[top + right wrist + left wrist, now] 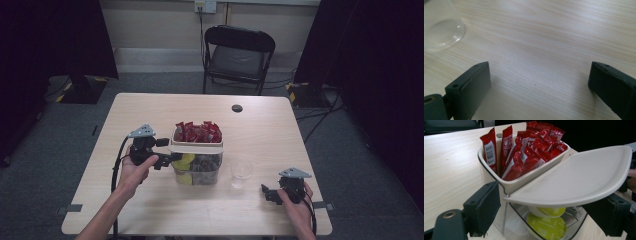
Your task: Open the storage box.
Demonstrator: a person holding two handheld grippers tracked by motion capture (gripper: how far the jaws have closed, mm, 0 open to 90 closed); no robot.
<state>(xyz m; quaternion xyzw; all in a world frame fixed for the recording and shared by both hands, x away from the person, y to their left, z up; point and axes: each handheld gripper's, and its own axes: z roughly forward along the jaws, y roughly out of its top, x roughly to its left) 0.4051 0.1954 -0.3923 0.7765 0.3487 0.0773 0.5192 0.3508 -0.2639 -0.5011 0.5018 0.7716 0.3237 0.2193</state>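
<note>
High view: left gripper (170,159) at the near-left edge of the clear container (197,169), pinching its cream lid (196,148), presumably to swing it off the capsules. Right gripper (266,192) resting low on the table (150,210), cup (241,172) just ahead.

Left gripper view: jaws clamped across the tilted lid (576,180); red sachets (524,152) beyond, green capsules (547,226) beneath (now exposed).

Right gripper view: jaws wide apart, nothing between; cup (441,27) ahead-left.
</note>
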